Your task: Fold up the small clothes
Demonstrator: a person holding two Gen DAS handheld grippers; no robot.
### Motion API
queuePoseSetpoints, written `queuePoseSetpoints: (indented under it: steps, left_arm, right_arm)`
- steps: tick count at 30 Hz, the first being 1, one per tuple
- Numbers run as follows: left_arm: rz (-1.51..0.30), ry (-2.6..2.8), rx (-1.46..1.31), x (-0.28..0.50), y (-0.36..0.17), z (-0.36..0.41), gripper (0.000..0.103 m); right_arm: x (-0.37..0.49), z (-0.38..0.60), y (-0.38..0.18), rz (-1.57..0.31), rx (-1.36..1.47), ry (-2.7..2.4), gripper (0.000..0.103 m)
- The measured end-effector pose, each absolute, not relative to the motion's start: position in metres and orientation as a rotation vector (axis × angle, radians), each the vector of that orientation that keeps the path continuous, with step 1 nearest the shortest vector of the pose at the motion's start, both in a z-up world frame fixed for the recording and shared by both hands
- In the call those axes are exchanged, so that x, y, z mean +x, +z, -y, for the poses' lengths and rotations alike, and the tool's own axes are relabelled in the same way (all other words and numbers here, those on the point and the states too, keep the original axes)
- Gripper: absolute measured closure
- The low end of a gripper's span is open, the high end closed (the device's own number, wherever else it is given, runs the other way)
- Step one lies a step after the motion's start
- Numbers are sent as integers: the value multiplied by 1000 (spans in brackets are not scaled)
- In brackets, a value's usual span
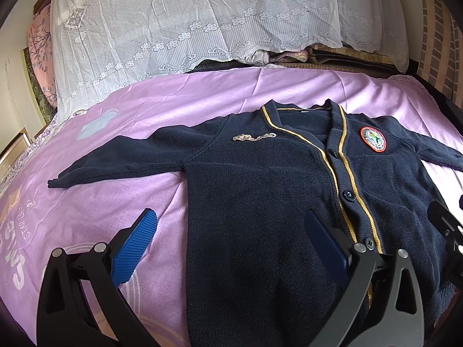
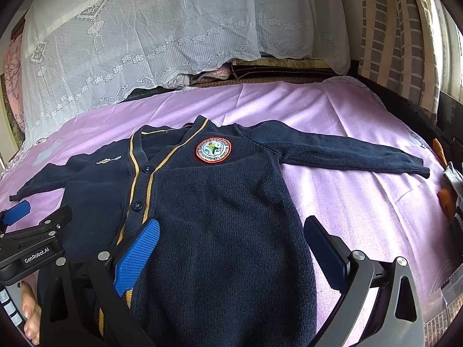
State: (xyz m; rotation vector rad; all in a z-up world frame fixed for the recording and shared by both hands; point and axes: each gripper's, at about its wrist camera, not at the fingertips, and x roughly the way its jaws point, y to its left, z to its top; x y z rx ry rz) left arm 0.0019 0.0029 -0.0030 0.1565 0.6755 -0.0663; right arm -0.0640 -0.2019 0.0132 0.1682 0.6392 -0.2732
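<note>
A small navy cardigan (image 1: 260, 190) with yellow trim, buttons and a round red-rimmed badge (image 1: 373, 139) lies flat, front up, on the purple bedsheet (image 1: 121, 196), both sleeves spread out. It also shows in the right wrist view (image 2: 225, 208), with its badge (image 2: 213, 150). My left gripper (image 1: 231, 231) is open and empty, hovering over the cardigan's lower left side. My right gripper (image 2: 231, 240) is open and empty over the lower right side. The left gripper's body (image 2: 34, 243) shows at the right wrist view's left edge.
A white lace cover (image 1: 185, 29) drapes over piled bedding behind the cardigan. A checked curtain (image 2: 405, 37) hangs at the right. Orange and grey items (image 2: 448, 190) lie at the bed's right edge. The sheet has printed lettering (image 1: 17, 248) at the left.
</note>
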Motion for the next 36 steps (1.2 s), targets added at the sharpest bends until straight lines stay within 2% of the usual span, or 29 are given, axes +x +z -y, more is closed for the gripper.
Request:
queuePoseSetpoints:
  steps: [36]
  left_arm:
    - [-677, -66, 153, 3, -4, -5, 4]
  right_arm:
    - [-64, 202, 14, -643, 169, -272, 3]
